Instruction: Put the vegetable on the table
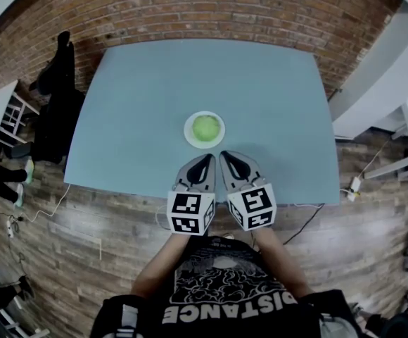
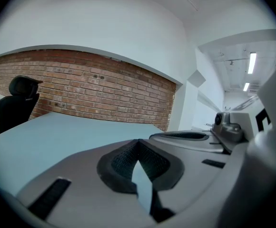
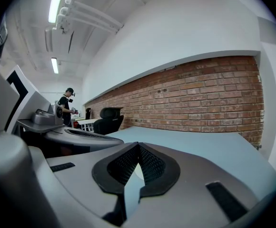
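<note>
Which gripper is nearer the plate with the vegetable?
Left, narrowly. The left gripper points straight at the plate from just short of it; the right gripper sits alongside, offset to the plate's right.

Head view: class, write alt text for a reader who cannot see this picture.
A green vegetable sits on a white plate at the middle of a blue table. The left gripper and right gripper hover side by side just short of the plate, both shut and empty. A brick wall stands beyond.

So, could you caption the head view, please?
The left gripper and right gripper, both shut, before a vegetable on a plate.
</note>
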`<state>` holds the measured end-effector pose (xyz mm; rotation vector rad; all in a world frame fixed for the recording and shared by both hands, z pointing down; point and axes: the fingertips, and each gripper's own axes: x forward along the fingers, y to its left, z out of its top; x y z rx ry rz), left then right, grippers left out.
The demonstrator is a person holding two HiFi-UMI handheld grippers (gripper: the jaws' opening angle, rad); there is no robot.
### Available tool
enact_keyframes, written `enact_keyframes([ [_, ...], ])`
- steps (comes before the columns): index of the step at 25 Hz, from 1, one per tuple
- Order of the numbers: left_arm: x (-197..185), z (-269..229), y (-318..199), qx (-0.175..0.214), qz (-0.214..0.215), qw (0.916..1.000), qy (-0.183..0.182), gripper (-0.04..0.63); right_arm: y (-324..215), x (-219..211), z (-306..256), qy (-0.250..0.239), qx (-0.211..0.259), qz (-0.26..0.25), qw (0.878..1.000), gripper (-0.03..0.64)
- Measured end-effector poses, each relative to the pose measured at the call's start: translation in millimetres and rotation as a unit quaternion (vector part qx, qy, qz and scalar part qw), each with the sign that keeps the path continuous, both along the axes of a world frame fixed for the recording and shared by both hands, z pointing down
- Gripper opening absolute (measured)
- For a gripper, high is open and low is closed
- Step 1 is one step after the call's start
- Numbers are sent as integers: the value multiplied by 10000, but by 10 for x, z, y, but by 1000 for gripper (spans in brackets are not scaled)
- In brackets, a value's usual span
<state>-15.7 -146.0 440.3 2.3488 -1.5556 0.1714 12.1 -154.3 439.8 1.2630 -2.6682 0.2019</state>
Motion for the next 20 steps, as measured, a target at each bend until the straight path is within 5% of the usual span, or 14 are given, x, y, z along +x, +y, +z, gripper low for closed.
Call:
enact_keyframes([
  [20,-62,12,210,-7,-101,9999,-82,0,241,-24,30,93,9,-49,9999,9],
])
